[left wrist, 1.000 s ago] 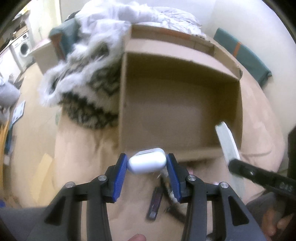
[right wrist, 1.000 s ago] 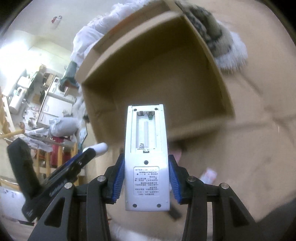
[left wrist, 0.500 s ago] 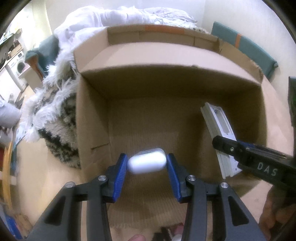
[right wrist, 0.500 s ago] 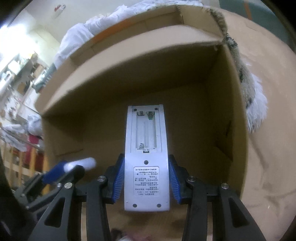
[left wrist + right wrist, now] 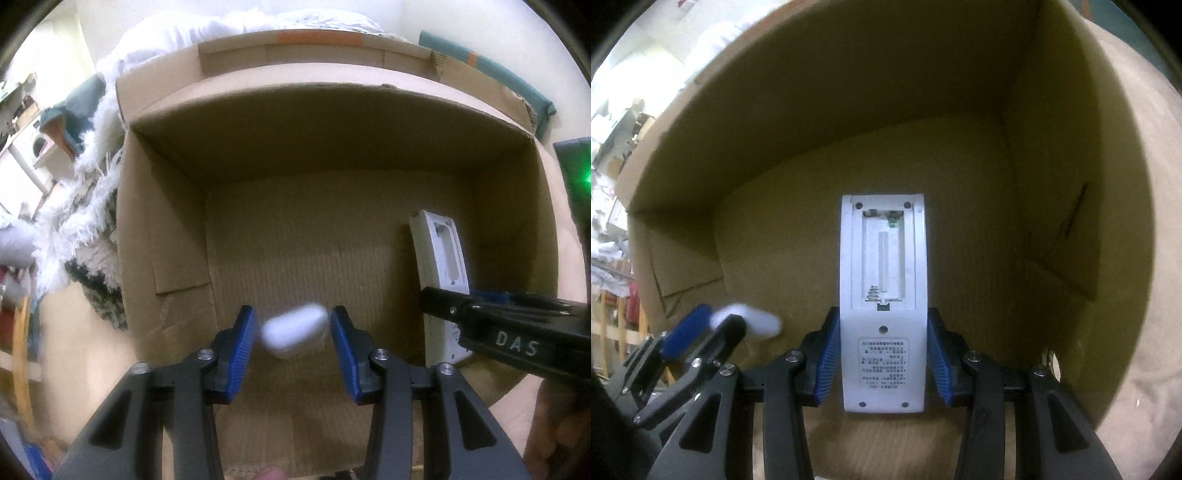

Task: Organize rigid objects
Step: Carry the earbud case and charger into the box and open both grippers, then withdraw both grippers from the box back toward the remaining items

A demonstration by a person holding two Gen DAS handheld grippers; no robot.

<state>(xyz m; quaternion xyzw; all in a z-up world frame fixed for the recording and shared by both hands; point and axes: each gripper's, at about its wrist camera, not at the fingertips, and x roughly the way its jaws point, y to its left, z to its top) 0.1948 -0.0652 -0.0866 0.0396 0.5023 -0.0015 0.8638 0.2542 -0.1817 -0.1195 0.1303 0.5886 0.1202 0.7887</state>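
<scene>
Holding two hard things over the open cardboard box, you point both tools down so each thing can go inside. Your left gripper has the small white case between its blue fingers; the case looks blurry and tipped, with a small gap at the right finger, so I cannot tell if the grip is firm. Your right gripper squeezes the white remote near its bottom end, with the open battery slot facing up. The box floor looks bare, so there is room to set both down side by side
</scene>
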